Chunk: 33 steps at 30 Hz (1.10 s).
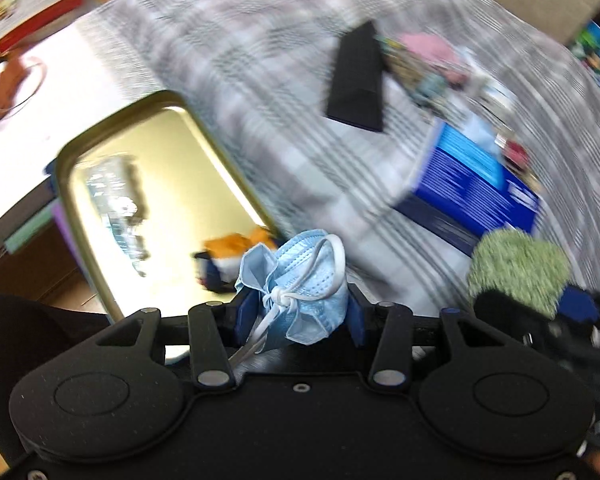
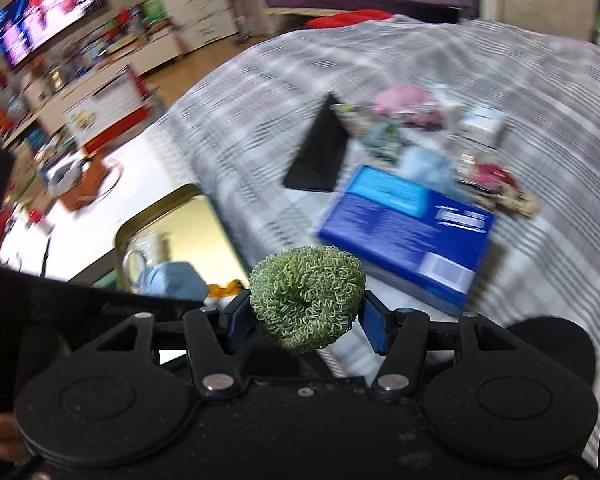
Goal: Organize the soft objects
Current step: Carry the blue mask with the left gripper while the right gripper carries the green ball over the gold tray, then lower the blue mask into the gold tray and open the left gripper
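Left gripper (image 1: 296,304) clamped on knotted blue face mask (image 1: 300,280); right gripper (image 2: 306,312) pinched on green loop scrubber (image 2: 306,296). Both carried beside gold tray (image 1: 100,136), above checked cloth (image 1: 260,60). Release best delayed until loads centred over tray, lowered close.

A crumpled pale-blue face mask (image 1: 296,276), its white ear loops knotted at the front, sat bunched between the blue pads of the left gripper (image 1: 298,312), above the near corner of a gold tray (image 1: 100,136). A round green scrubber (image 2: 306,298) of tightly curled loops, dimpled at its centre, was pinched between the pads of the right gripper (image 2: 306,322), over the plaid cloth (image 2: 500,60).
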{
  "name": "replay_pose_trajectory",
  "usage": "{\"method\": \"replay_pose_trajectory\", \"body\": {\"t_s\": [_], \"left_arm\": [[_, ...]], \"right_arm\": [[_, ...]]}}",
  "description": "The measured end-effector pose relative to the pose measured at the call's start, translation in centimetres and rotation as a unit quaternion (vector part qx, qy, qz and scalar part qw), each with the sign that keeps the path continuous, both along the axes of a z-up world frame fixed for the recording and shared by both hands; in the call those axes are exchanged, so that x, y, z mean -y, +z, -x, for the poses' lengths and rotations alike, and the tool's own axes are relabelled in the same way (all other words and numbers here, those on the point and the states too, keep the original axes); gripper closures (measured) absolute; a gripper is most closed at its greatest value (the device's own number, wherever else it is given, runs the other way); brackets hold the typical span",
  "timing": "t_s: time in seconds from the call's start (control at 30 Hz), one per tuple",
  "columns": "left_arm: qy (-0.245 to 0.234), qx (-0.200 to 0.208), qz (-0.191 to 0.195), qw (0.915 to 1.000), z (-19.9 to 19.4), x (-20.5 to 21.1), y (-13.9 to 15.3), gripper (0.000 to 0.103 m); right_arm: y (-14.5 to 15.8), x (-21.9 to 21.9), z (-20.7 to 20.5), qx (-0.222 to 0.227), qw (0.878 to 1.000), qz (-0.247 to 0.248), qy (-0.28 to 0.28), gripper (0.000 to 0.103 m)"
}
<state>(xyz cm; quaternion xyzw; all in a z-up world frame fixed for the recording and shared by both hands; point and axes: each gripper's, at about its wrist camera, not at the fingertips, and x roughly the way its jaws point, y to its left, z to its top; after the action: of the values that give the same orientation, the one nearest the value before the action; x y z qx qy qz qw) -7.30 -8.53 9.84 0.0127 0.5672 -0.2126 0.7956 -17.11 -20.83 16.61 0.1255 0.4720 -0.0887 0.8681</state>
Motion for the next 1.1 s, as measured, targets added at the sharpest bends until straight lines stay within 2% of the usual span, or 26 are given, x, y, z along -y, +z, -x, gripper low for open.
{"method": "replay_pose_trajectory", "body": {"t_s": [0.23, 0.43, 0.83, 0.93, 1.0, 1.1], "left_arm": [[0.067, 0.013, -0.015, 0.9976, -4.4, -3.8, -1.4, 0.057], [0.110, 0.009, -0.015, 0.9938, -8.4, -5.8, -2.9, 0.057], [0.148, -0.007, -0.023, 0.9887, -13.1, -6.8, -5.6, 0.057], [0.150, -0.002, -0.030, 0.9883, -13.8, -6.9, -5.9, 0.052], [0.151, 0.008, -0.037, 0.9879, -14.0, -6.9, -6.1, 0.043], [0.156, 0.020, -0.040, 0.9867, -14.2, -7.1, -6.3, 0.038]], "right_arm": [[-1.2, -3.8, -4.8, -0.013, 0.999, -0.001, 0.041, 0.047], [-3.0, -4.8, -8.3, -0.029, 0.998, -0.009, 0.052, 0.047], [-6.2, -6.4, -12.7, -0.067, 0.994, -0.014, 0.079, 0.046], [-7.1, -6.8, -13.8, -0.074, 0.994, -0.015, 0.084, 0.046], [-7.6, -7.0, -14.4, -0.077, 0.993, -0.018, 0.087, 0.046], [-8.2, -7.3, -15.3, -0.081, 0.992, -0.023, 0.089, 0.045]]}}
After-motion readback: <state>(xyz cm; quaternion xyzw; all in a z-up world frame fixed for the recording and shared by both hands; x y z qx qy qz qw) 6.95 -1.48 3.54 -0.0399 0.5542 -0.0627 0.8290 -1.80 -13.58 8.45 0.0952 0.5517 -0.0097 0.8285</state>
